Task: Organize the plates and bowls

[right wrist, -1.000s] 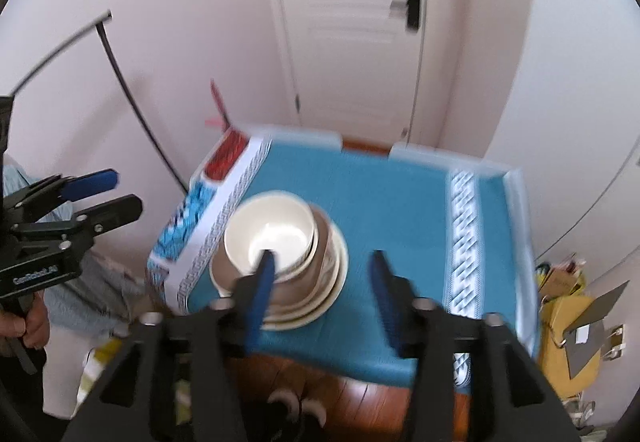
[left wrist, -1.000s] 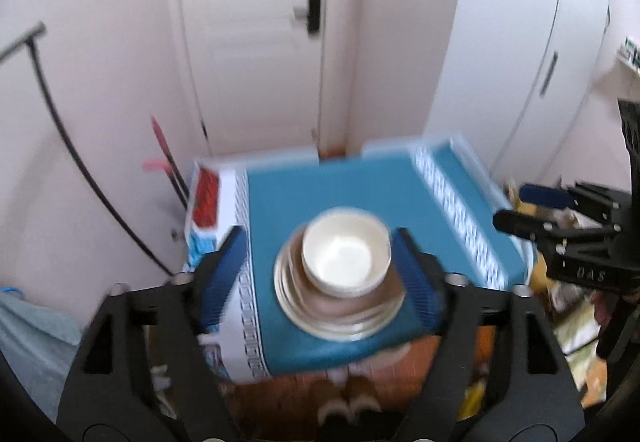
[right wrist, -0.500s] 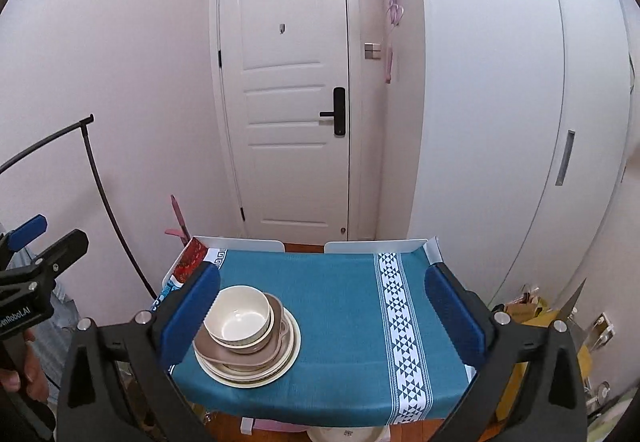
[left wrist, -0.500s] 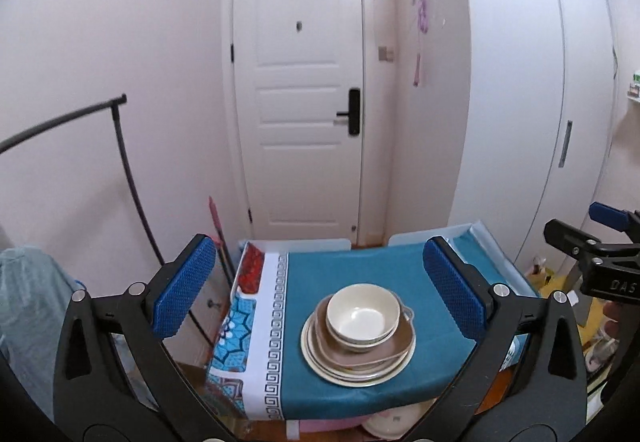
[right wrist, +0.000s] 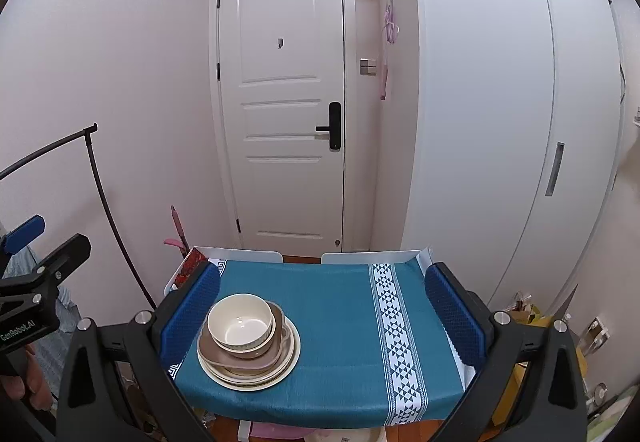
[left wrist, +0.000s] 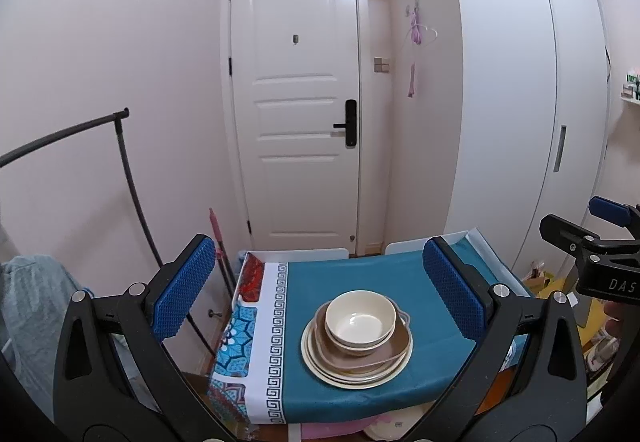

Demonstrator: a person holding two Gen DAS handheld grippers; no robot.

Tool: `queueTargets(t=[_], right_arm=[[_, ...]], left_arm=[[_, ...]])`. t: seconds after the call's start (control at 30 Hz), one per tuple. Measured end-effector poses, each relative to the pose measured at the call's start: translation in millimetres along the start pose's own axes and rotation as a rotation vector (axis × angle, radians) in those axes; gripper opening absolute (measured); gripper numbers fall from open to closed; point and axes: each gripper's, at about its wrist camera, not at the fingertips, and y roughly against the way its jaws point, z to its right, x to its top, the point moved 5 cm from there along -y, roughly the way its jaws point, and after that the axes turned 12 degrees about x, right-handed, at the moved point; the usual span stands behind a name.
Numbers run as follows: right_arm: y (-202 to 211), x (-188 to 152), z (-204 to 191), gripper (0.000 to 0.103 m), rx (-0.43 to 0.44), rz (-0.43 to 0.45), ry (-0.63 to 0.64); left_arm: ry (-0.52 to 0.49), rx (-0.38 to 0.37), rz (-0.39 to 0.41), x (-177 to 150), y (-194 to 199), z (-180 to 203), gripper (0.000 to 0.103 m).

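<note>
Plates and bowls were not between any jaws at this moment. My left gripper [left wrist: 320, 296] had its jaws wide apart and empty, and my right gripper [right wrist: 322, 316] was the same, both held back from the desk [right wrist: 340, 382]. Farther out, the cream bowl [left wrist: 360, 318] sat in a brown bowl [left wrist: 362, 350], on a brown dish over the round plates [left wrist: 356, 372], one stack on the teal cloth near the front left edge of the desk. I judged the stacking was complete; the next move, if any, needed only a check that the stack sat stable.
</note>
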Motion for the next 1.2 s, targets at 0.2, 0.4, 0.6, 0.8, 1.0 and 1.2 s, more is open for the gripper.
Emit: queueTargets(t=[0.2, 0.4, 0.6, 0.8, 1.0, 1.2], right_arm=[[0.1, 0.6, -0.7, 0.102, -0.01, 0.001, 0.001], [-0.4, 1.0, 0.3, 0.102, -0.01, 0.0, 0.0], [-1.8, 0.7, 0.8, 0.102, -0.011, -0.001, -0.002], [-1.7, 1.0, 1.1, 0.102, -0.009, -0.002, -0.002], [-3.9, 0.4, 1.9, 0.102, -0.015, -0.004, -0.007], [-6.4, -1.6, 0.4, 0.102, -0.026, -0.009, -0.021]], left_arm=[[-0.011, 0.0, 0.011, 0.3, 1.0, 0.2, 0.103], [-0.016, 0.005, 0.017, -0.7, 2.0, 1.6, 0.103], [-0.021, 0.007, 0.023, -0.5, 2.8, 2.4, 0.103], [-0.023, 0.01, 0.025, -0.1, 3.8, 2.7, 0.103], [-0.023, 0.014, 0.032, 0.8, 2.8, 2.8, 0.103], [-0.028, 0.013, 0.03, 0.3, 0.6, 2.7, 0.103]])
